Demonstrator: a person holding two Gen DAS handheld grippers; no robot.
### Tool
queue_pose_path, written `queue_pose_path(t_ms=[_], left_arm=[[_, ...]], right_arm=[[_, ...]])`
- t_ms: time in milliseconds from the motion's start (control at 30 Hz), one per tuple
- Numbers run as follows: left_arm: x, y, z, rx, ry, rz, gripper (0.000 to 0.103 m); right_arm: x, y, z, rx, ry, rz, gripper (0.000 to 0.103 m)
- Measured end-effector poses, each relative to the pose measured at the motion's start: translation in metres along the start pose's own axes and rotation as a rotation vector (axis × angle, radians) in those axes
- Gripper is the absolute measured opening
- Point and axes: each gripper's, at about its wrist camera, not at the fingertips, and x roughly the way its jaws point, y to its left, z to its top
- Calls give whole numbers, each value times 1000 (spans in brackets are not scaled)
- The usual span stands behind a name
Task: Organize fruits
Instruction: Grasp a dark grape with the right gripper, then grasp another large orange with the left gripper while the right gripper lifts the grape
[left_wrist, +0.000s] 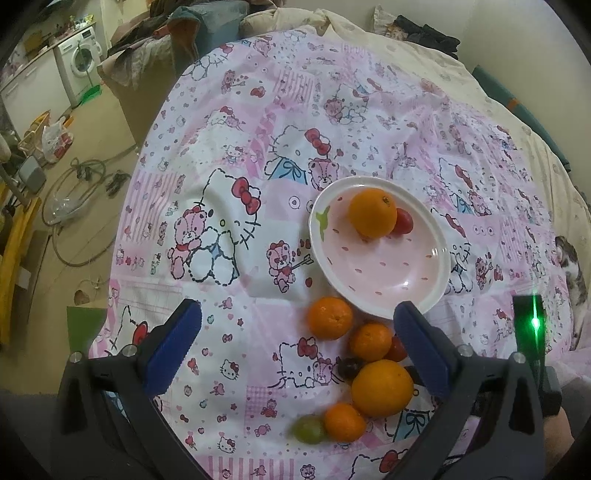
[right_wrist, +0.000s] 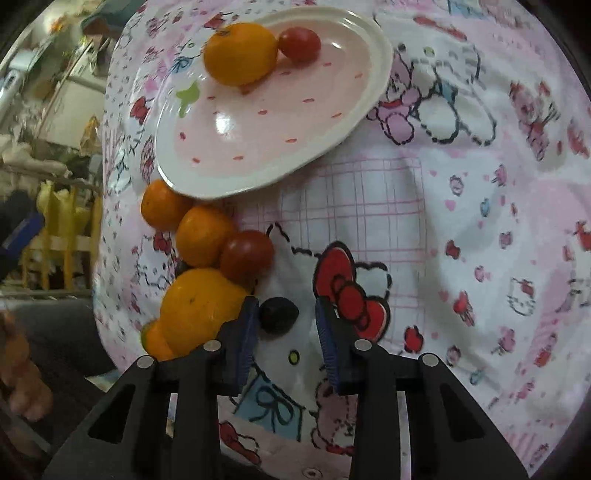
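Left wrist fruit: 1 large orange (left_wrist: 373, 212) touching 1 red cherry tomato (left_wrist: 404, 220) on the pink oval ceramic plate with white rim (left_wrist: 436, 291).
Left wrist gripper: left gripper (left_wrist: 297, 334) wide open, holding nothing; loose fruit cluster (left_wrist: 364, 363) on the pink cartoon-print cloth (left_wrist: 221, 229) between its blue fingers, toward the right finger.
Left wrist room: cloth's left edge well apart.
Right wrist fruit: small round dark grape (right_wrist: 277, 315) touching the left pad.
Right wrist gripper: right gripper (right_wrist: 284, 328) partly open, not clamped.
Right wrist room: bare cloth rightward.

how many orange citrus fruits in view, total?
5. One on the plate beside a tomato: orange. Four on the cloth below the plate. None seem hidden.
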Motion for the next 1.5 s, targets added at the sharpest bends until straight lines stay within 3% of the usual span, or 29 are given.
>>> queue_pose_path(t_ms=[133,267,333,433,667,767,933,1067,1233,1333,1367,1400,1500], left_arm=[[-2,-3,0,7,-13,-2,103],[-1,-3,-1,8,-8,2,103],[0,-3,-1,7,-3,3,103],[1,-4,-1,7,-6,10,103],[3,-6,-1,22,-6,20,103],[9,-10,-5,38,22,8,103],[33,-31,-21,99,154,-37,102],[53,-61,-41,202,263,-55,87],[72,-92,-67,329,345,-16,82],[77,-105,-73,386,336,17,79],[76,-107,-74,399,329,20,74],[75,-111,-76,413,317,14,61],[68,-123,-84,475,288,22,53]], right_arm=[[6,-6,4,43,38,51,33],[8,-1,1,21,24,14,33],[10,3,0,8,21,12,25],[9,5,-1,-5,9,16,24],[-7,-14,-6,55,-25,115,24],[-22,-23,-10,82,-63,140,24],[-48,-40,-13,139,-136,181,24],[-67,-52,-17,166,-194,166,24],[-84,-64,-23,189,-245,163,24],[-90,-67,-26,191,-259,167,24],[-92,-68,-27,192,-262,167,24],[-93,-69,-28,192,-263,167,24],[-94,-70,-27,186,-261,171,24]])
